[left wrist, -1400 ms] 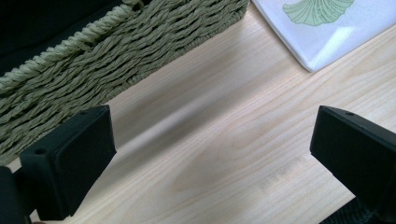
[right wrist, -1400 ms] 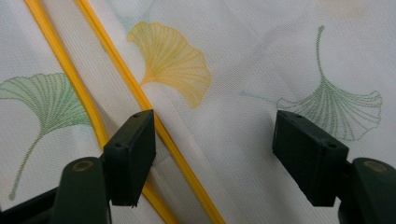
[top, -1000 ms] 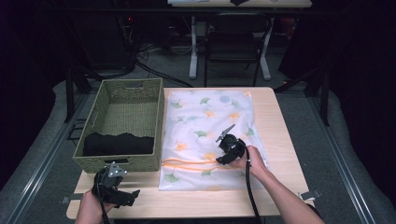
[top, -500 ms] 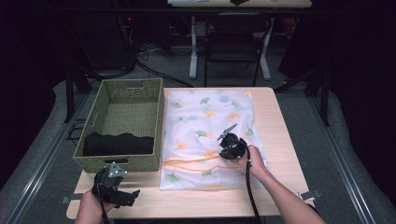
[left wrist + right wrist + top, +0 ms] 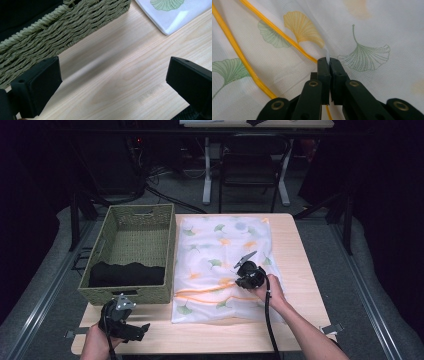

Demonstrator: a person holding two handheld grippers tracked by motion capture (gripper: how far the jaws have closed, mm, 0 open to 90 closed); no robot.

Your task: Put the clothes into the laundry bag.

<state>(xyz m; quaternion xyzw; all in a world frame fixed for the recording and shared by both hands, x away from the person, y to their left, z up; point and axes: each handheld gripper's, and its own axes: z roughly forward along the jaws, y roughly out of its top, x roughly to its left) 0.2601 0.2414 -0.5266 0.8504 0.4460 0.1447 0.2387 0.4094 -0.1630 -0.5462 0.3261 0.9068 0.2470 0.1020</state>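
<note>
Tabletop of pale wood (image 5: 300, 270) carries the scene, seen from above with a person's forearms entering from the near edge. Spread across its middle and right lies a white cloth printed with green and orange ginkgo leaves (image 5: 220, 255), a yellow-orange stripe running across its near portion; its near-left corner also appears at the top of the left gripper view (image 5: 172, 15). Just left of the cloth, touching or nearly touching its edge, stands a woven green basket (image 5: 140, 227), rectangular with cut-out handles, holding a folded black fabric (image 5: 127, 274) at its near end; the basket's woven wall fills the upper left of the left gripper view (image 5: 62, 27). The right gripper (image 5: 245, 268) sits on the cloth's near-right area, held in the person's right hand (image 5: 267, 289) with its cable trailing back along the forearm. In the right gripper view its jaws are pressed together on a small raised pinch of the white cloth (image 5: 327, 53), beside the yellow stripe and between an orange leaf and a green one. The left gripper (image 5: 142, 329) rests low at the table's near-left corner, in front of the basket, its jaws spread wide over bare wood and gripping nothing.
</note>
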